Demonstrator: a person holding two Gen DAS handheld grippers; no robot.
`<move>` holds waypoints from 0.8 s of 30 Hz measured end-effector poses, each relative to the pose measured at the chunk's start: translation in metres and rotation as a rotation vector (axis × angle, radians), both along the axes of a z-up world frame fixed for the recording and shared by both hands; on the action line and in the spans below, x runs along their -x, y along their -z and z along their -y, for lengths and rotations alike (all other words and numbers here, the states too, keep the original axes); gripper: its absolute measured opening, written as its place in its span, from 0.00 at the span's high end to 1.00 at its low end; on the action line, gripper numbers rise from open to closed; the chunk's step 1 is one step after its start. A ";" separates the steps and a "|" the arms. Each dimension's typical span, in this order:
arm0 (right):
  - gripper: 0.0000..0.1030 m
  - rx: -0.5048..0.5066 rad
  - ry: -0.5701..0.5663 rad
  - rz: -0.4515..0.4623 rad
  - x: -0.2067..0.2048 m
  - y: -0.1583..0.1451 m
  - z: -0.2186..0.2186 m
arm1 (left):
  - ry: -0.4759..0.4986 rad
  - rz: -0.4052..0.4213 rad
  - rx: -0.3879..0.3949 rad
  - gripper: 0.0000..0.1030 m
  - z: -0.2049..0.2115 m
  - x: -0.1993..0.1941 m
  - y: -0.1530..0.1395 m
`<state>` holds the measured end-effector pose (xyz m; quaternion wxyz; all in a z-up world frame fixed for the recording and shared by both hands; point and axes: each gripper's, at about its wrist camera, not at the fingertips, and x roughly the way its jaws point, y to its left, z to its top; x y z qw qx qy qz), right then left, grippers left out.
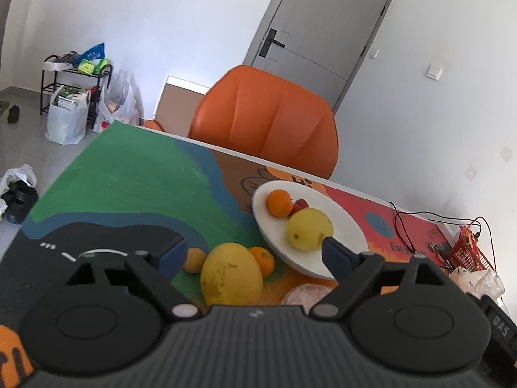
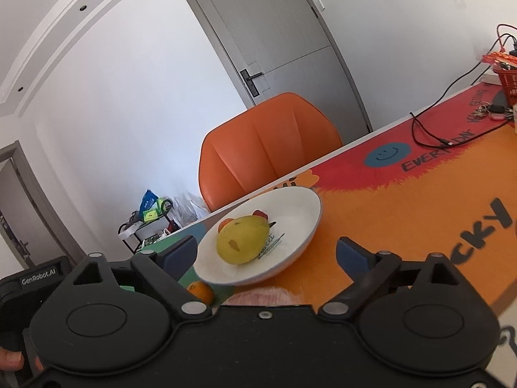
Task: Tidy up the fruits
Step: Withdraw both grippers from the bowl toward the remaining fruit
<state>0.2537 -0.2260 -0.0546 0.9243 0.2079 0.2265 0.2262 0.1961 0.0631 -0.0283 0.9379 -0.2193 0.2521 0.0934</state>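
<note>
A white plate [image 1: 352, 236] on the colourful mat holds a yellow pear [image 1: 308, 229], an orange [image 1: 278, 203] and a red strawberry [image 1: 299, 206]. On the mat before it lie a large yellow fruit [image 1: 231, 274], a small orange [image 1: 262, 260] and another small orange [image 1: 194, 259]. A pale pink fruit [image 1: 305, 293] lies by the plate's near rim. My left gripper [image 1: 255, 253] is open above the large yellow fruit, holding nothing. My right gripper [image 2: 266, 253] is open and empty, just short of the plate [image 2: 290, 213] and pear [image 2: 243, 239].
An orange chair [image 1: 268, 119] stands behind the table's far edge. Black cables [image 1: 404, 226] and a red basket [image 1: 467, 253] lie at the right end. Bags and a black rack [image 1: 74, 97] stand on the floor at the left.
</note>
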 end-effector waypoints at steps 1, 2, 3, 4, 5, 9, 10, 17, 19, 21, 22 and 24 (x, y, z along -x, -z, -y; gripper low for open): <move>0.06 -0.002 0.003 0.001 0.003 0.000 0.001 | -0.006 0.002 -0.005 0.08 0.000 0.002 -0.001; 0.04 -0.003 0.006 0.003 0.007 0.000 0.002 | -0.015 0.003 -0.008 0.06 0.000 0.005 -0.002; 0.02 -0.003 0.006 0.003 0.010 0.000 0.003 | -0.023 0.007 -0.008 0.02 -0.001 0.009 -0.003; 0.02 -0.003 0.003 0.002 0.013 0.000 0.003 | -0.027 0.011 -0.005 0.00 -0.002 0.012 -0.004; 0.02 -0.003 -0.001 0.000 0.015 0.001 0.003 | -0.029 0.015 -0.001 0.00 -0.003 0.015 -0.004; 0.01 0.005 -0.007 -0.008 0.025 0.005 0.001 | -0.022 0.017 0.016 0.00 -0.008 0.024 -0.003; 0.01 0.006 -0.008 -0.012 0.027 0.007 0.001 | -0.024 0.018 0.018 0.00 -0.009 0.027 -0.002; 0.01 0.018 -0.013 -0.028 0.044 0.011 0.001 | -0.022 0.005 0.040 0.00 -0.013 0.039 0.007; 0.01 0.021 -0.021 -0.032 0.048 0.013 0.001 | -0.006 0.005 0.046 0.00 -0.011 0.042 0.009; 0.01 0.032 -0.026 -0.033 0.051 0.015 0.001 | 0.004 0.006 0.047 0.00 -0.008 0.045 0.011; 0.01 0.036 -0.029 -0.034 0.053 0.015 0.000 | 0.008 0.005 0.047 0.00 -0.007 0.046 0.012; 0.01 0.041 -0.035 -0.038 0.055 0.017 0.000 | 0.019 0.002 0.049 0.00 -0.004 0.049 0.014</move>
